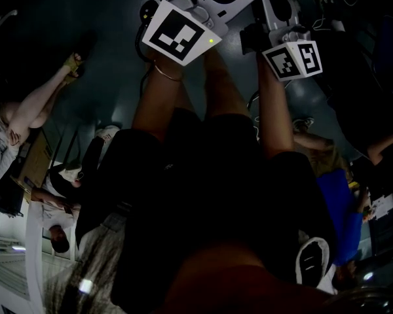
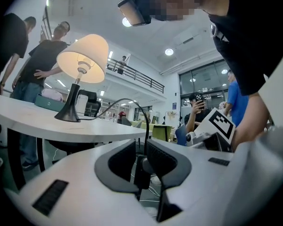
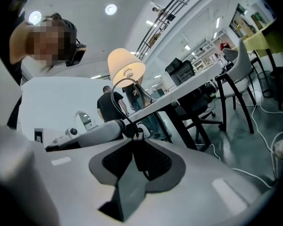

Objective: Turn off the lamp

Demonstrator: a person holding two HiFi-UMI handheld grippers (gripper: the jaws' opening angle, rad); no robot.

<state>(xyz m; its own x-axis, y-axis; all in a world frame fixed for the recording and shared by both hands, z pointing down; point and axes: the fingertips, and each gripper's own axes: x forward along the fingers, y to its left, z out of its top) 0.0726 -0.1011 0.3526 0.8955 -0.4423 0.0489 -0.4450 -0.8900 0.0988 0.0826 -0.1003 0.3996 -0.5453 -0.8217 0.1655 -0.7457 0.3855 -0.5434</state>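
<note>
Lamp (image 2: 82, 58) lit on table (image 2: 37, 119); left gripper (image 2: 140, 147) and right gripper (image 3: 132, 140) jaws both clamped on cord switch (image 2: 142, 173).

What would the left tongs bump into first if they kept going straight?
The black switch. It already sits between the left tongs and seems to touch them. What lies past it is hard to judge.
</note>
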